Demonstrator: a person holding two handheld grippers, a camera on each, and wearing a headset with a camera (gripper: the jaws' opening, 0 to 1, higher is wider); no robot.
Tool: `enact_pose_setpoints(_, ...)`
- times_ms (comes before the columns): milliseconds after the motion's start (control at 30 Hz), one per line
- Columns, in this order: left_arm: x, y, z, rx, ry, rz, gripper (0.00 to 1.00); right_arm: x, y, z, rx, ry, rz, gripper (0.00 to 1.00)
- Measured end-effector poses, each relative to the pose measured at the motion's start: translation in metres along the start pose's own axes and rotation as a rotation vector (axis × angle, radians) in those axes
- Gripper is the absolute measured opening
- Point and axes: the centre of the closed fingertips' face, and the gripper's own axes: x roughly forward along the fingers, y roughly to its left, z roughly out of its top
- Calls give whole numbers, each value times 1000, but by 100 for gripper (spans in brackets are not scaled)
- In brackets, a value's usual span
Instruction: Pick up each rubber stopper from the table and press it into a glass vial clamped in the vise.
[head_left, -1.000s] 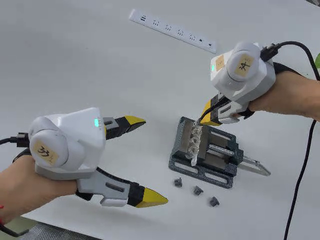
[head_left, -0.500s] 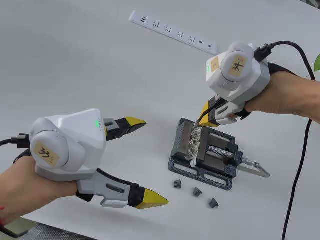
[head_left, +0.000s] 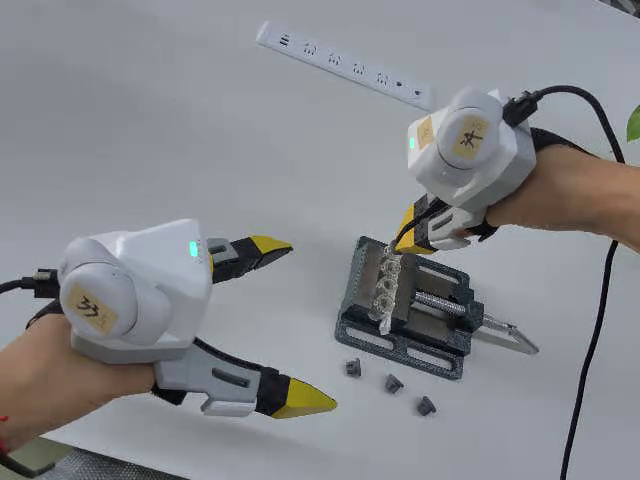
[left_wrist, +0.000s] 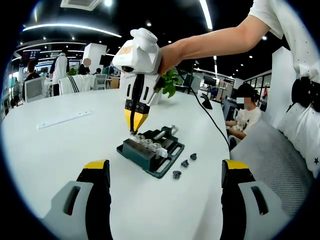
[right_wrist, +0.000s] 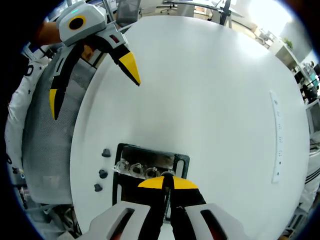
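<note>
The right hand-held gripper (head_left: 402, 244), pressed together, sits over the vials (head_left: 386, 284) in the vise (head_left: 440, 340); left hand-held gripper (head_left: 306, 322) spread; stoppers (head_left: 389, 383) near, power strip (head_left: 345, 63) far

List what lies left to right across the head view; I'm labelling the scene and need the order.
Left hand-held gripper → vise → cable. Left out, since they overlap the vise: right hand-held gripper, vials, stoppers, power strip.

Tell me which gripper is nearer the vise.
Right. The right gripper hangs just over one end of the vise, at the vials; the left gripper is open, well off to the side of it.
</note>
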Motion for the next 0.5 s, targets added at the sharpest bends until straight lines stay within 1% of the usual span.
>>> enact_pose_setpoints(167, 1, 0, 1, 2, 0, 0, 91, 0, 1, -1, -20, 17, -4, 0)
enact_pose_setpoints(233, 1, 0, 2, 3, -2, 0, 91, 0, 1, -1, -13, 19, -2, 0)
enact_pose_setpoints(300, 1, 0, 3, 5, -3, 1, 91, 0, 1, -1, -22, 24, -3, 0)
enact_pose_setpoints(433, 0, 0, 4, 4, -6, 4, 91, 0, 1, -1, -28, 16, -14, 0)
enact_pose_setpoints(500, 0, 0, 3, 6, -4, 4, 91, 0, 1, 0, -43, 23, -27, 0)
